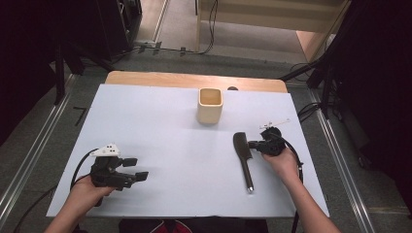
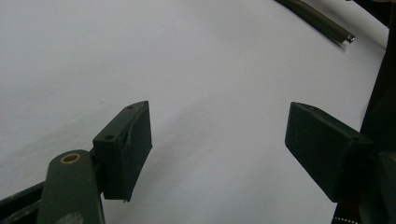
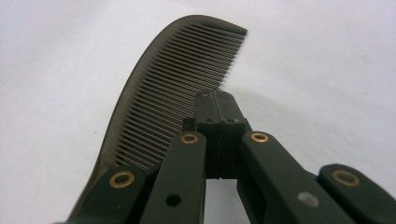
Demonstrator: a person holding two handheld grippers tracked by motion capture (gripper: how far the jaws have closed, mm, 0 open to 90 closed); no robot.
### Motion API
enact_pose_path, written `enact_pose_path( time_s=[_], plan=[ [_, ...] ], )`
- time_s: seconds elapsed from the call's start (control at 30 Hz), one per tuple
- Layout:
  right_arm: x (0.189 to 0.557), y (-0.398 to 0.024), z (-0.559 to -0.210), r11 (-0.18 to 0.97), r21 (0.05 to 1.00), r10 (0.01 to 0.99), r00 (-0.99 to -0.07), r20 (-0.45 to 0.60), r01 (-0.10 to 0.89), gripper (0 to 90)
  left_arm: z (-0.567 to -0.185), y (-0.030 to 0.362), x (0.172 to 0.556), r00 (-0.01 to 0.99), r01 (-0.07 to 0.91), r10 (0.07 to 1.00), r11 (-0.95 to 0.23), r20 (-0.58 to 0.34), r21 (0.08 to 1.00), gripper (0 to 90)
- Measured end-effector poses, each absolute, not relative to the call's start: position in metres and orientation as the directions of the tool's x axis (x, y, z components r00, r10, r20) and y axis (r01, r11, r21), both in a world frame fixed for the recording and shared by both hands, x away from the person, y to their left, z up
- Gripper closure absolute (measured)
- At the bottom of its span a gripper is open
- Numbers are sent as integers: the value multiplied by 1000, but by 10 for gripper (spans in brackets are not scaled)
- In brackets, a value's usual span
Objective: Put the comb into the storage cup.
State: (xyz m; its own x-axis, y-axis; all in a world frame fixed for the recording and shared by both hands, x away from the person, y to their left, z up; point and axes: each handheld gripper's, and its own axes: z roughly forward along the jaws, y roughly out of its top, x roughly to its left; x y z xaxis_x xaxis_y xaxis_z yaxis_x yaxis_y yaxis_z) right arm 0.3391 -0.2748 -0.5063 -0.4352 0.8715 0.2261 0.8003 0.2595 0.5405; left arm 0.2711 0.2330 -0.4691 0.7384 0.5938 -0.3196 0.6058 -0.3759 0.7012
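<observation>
Fingers [image 3: 205, 105] pressed together beside comb [image 1: 242, 148] teeth; comb lengthwise, handle toward person.

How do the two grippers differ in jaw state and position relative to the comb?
The left gripper has its jaws wide apart with nothing between them; the right gripper has its jaws pressed together. The left gripper sits far from the comb, near the table's front left; the right gripper's tips are at the comb's toothed end. Both are black, hand-held and low over the white table.
</observation>
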Motion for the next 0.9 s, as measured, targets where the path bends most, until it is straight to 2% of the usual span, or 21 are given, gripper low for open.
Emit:
enact_pose_path(
  time_s=[0.9],
  plan=[
    [354,-226,-505,347,555,820,-532,212,756,876,-469,234,271,738,605,593,-372,-321,704,241]
  ],
)
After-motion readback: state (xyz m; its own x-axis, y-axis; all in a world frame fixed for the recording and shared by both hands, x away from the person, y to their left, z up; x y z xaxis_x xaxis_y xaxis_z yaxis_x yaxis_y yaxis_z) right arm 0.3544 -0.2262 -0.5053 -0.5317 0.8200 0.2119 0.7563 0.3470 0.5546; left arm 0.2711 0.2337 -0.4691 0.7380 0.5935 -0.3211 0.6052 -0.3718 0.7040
